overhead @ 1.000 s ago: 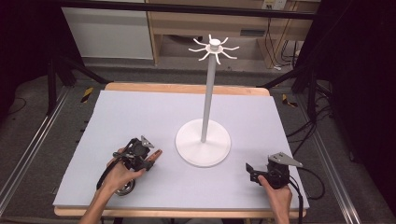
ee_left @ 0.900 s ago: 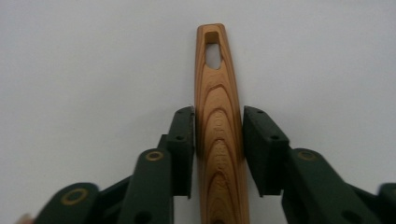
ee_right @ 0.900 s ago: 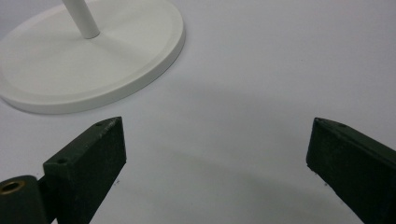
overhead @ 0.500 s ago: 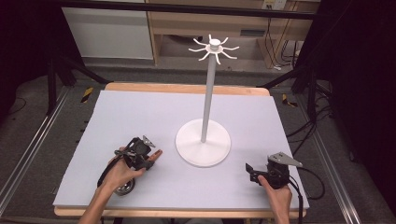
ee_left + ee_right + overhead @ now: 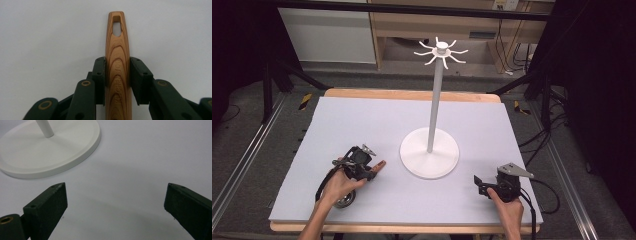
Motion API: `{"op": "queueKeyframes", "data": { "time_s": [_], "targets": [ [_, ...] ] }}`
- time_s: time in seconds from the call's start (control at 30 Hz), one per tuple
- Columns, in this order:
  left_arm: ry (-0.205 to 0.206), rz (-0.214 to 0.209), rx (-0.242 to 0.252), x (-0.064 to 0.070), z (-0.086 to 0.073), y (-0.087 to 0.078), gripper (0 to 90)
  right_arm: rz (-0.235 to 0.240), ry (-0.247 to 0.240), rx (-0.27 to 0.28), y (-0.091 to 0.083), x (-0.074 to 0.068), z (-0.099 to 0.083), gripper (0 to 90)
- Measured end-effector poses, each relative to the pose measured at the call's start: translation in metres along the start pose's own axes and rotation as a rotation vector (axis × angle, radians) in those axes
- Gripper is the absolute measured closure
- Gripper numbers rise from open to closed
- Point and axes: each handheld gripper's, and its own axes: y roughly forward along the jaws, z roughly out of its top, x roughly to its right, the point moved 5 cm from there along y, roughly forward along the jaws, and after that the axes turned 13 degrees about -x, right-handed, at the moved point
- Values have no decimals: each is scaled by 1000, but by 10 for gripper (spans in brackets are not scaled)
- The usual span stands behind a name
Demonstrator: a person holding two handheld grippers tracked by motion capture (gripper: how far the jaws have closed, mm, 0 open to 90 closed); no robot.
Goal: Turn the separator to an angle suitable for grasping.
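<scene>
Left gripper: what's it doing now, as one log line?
left gripper: shut on wooden handle | right gripper: open, holds nothing | white stand: upright

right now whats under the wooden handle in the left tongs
Under the wooden handle, bare grey table mat shows all around, and through its hanging hole. The left tongs clamp it; its lower end is hidden.

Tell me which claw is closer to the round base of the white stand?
Left. The left claw, shut on a wooden handle, sits just beside the stand base's left edge. The right claw, open, lies a little farther off, toward the base's near right.
</scene>
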Motion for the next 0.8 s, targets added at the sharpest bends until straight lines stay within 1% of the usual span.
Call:
{"op": "queueKeyframes", "data": {
  "time_s": [0.03, 0.17, 0.27, 0.3, 0.4, 0.5, 0.6, 0.63, 0.67, 0.8],
  "targets": [
    [-1, 0, 0, 0, 0, 0, 673, 5, 4, -2, 0, -1, 0, 53],
    [12, 14, -1, 1, 0, 0, 674, -5, -9, -9, 1, 1, 0, 53],
    [15, 9, -4, 1, 0, 0, 674, -2, -3, -11, 2, 0, 0, 53],
    [17, 18, 6, 1, 0, 0, 674, -4, -8, -10, 2, 1, 0, 54],
    [17, 23, 15, 2, -1, -1, 674, -6, -10, -10, 2, 1, 0, 54],
    [15, 19, 35, 3, -2, -6, 675, -10, -12, -6, 1, 1, 0, 55],
    [9, 13, 66, 3, -4, -14, 675, -6, -14, -11, 2, 0, 0, 55],
    [6, 7, 84, 3, -5, -18, 675, -6, -15, -15, 2, -1, -1, 56],
    [6, 7, 84, 3, -5, -18, 675, -6, -15, -15, 2, -1, -1, 56],
    [-2, -9, 113, 3, -8, -24, 676, -9, -19, -14, 2, -1, -1, 57]
  ]
}}
